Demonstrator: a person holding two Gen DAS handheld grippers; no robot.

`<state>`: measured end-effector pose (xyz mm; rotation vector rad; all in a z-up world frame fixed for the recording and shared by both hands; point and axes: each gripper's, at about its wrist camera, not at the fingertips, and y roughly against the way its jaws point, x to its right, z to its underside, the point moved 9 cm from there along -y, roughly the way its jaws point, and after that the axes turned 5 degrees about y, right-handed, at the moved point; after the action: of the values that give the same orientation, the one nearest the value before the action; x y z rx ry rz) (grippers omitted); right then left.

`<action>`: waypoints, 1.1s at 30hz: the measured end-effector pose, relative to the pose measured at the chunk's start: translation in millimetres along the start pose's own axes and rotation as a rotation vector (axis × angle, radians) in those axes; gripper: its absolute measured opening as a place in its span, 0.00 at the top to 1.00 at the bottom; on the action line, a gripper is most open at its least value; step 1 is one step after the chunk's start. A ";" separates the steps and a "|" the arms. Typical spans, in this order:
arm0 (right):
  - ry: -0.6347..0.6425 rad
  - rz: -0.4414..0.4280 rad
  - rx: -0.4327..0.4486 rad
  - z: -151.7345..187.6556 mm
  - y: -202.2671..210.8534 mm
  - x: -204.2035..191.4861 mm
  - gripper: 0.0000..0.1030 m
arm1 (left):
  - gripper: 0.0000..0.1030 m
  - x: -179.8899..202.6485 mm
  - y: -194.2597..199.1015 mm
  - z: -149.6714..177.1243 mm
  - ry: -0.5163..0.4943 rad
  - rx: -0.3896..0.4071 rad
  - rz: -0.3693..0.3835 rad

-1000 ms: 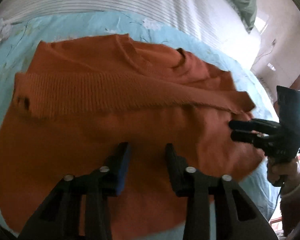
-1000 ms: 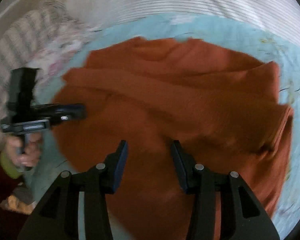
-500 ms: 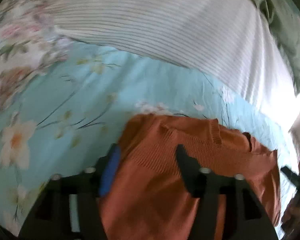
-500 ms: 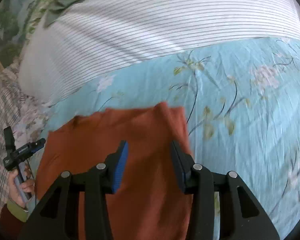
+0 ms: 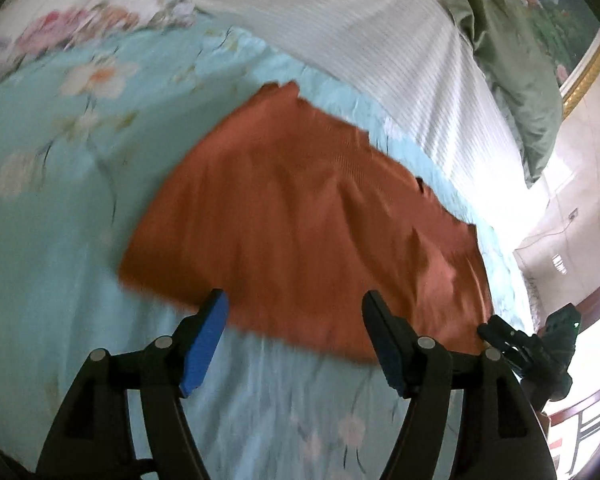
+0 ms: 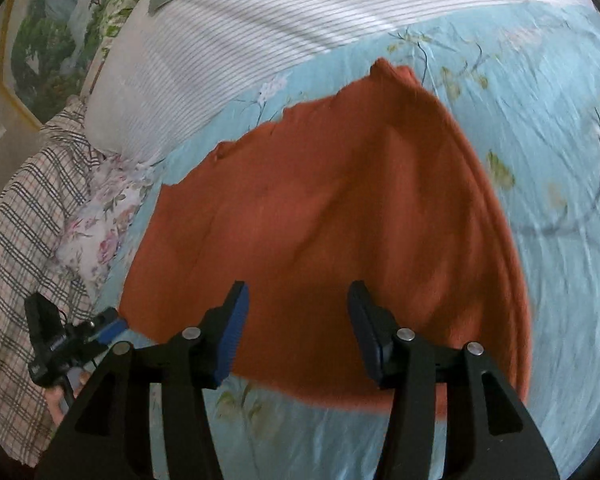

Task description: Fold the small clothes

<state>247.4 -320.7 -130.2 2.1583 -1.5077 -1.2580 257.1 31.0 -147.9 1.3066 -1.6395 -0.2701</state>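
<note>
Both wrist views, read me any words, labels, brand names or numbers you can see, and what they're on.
No readable text in either view.
Rust-orange knitted sweater: no label or print shows.
Light blue floral bedsheet: flower pattern only.
White striped pillow: stripes only.
Left gripper, seen from the right wrist: any marking too small and blurred to read.

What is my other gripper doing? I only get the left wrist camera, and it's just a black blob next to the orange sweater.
Observer: The right wrist view shows the right gripper with its jaws wide open and nothing in them, at the near edge of the orange sweater.
Operator: What's past the sweater on my left gripper's side?
Observer: A plaid cloth lies there, next to a floral pillow.
Operator: Can you see my hand?
Observer: Yes, your left hand shows just under the left gripper, near the sweater's corner.
</note>
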 end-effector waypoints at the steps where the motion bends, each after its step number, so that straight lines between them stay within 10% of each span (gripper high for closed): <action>1: -0.002 -0.004 0.000 3.3 2.0 -1.9 0.48 | 0.32 -4.0 2.4 5.4 0.015 -0.003 0.006; 19: -0.003 -0.053 -0.001 14.8 10.4 -22.2 0.44 | 0.30 -29.1 -41.5 -24.7 0.244 0.043 0.038; 22: -0.005 -0.056 0.000 7.6 6.6 -18.4 0.44 | 0.44 -33.2 -48.9 -40.4 0.249 0.076 -0.007; 24: -0.009 -0.057 0.009 1.3 5.8 -15.0 0.44 | 0.79 -34.0 -55.0 -47.3 0.228 0.070 -0.039; 33: -0.065 -0.074 0.065 -38.1 19.3 11.4 0.44 | 0.88 80.3 -20.8 -59.0 -0.102 0.168 -0.042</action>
<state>264.2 -349.6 -101.3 2.2543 -1.5276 -1.3322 321.2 -22.0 -89.3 1.4752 -1.7523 -0.2314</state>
